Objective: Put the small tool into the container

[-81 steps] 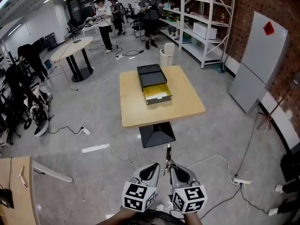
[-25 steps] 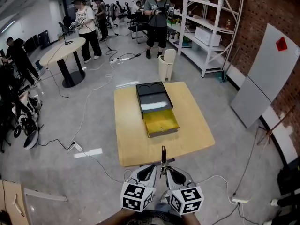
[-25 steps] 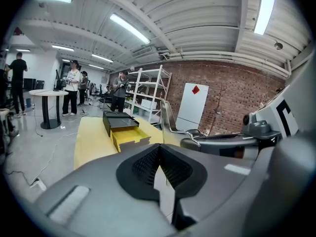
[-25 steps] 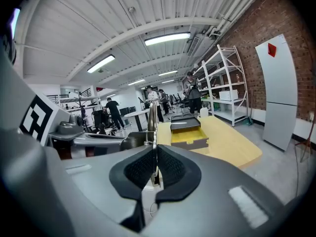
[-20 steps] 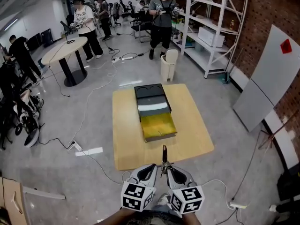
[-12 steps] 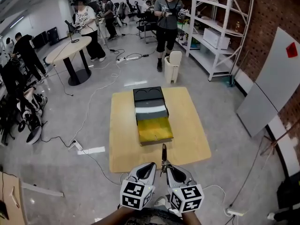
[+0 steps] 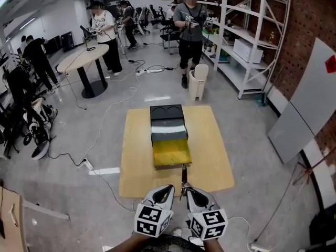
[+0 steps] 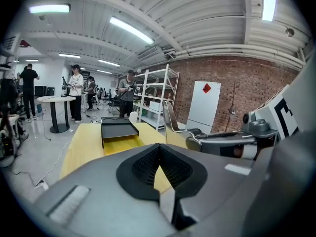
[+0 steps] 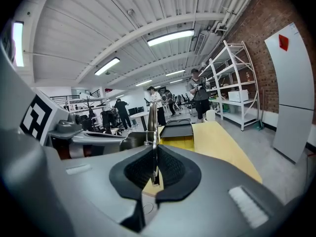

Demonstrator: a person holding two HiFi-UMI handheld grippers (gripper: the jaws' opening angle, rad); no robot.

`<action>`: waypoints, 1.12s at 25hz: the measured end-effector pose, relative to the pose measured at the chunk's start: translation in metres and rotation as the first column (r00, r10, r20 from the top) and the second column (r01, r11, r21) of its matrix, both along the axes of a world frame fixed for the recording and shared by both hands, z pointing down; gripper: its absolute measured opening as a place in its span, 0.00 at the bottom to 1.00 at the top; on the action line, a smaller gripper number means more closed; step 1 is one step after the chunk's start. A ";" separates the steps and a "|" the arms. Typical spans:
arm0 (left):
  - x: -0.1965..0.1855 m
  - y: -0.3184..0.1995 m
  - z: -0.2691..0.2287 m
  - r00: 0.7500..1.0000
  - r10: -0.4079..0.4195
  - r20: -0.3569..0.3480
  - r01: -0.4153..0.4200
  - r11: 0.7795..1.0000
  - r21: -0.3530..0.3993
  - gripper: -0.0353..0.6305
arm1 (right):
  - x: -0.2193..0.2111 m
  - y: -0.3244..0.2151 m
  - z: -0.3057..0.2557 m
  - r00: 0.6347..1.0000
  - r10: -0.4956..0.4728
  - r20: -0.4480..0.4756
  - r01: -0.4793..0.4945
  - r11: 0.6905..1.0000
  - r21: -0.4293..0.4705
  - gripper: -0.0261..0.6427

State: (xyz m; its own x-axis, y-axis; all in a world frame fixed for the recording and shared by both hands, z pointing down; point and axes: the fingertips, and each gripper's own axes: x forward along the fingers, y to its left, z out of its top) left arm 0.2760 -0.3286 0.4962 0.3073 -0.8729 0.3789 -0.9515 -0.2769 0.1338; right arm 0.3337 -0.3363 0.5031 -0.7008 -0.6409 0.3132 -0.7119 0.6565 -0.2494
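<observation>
In the head view, the left gripper (image 7: 167,190) and the right gripper (image 7: 191,192) sit side by side at the bottom edge, just short of the near edge of a wooden table (image 7: 210,140). The arms behind them are cut off by the frame. A small tool (image 7: 183,178), thin and metallic, stands upright between the two. On the table, well apart from the tool, lies a black container (image 7: 168,121) with its yellow drawer (image 7: 171,152) pulled out toward the grippers. What the drawer holds cannot be made out.

In the left gripper view, the left gripper (image 8: 159,164) has its jaws pressed together with nothing between them. The tool (image 8: 165,122) rises just to the right of them. The container (image 8: 117,128) shows small on the far table.

In the right gripper view, the right gripper (image 9: 154,167) is clamped on the tool (image 9: 152,127). The tool's lower end is hidden between the pads (image 9: 170,169), and its exact kind is hard to tell.
</observation>
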 end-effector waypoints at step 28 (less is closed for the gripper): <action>-0.462 -0.239 0.023 0.996 0.014 -0.083 -0.015 1.000 -0.010 0.07 | -0.457 -0.241 0.027 0.981 -0.020 -0.195 0.025 0.999 0.026 0.05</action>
State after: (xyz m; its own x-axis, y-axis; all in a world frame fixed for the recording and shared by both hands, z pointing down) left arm -0.1855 -0.5674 0.5190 0.3508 -0.8641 0.3610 -0.9329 -0.2890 0.2148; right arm -0.1237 -0.5770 0.5304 -0.6427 -0.6360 0.4273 -0.7298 0.6778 -0.0888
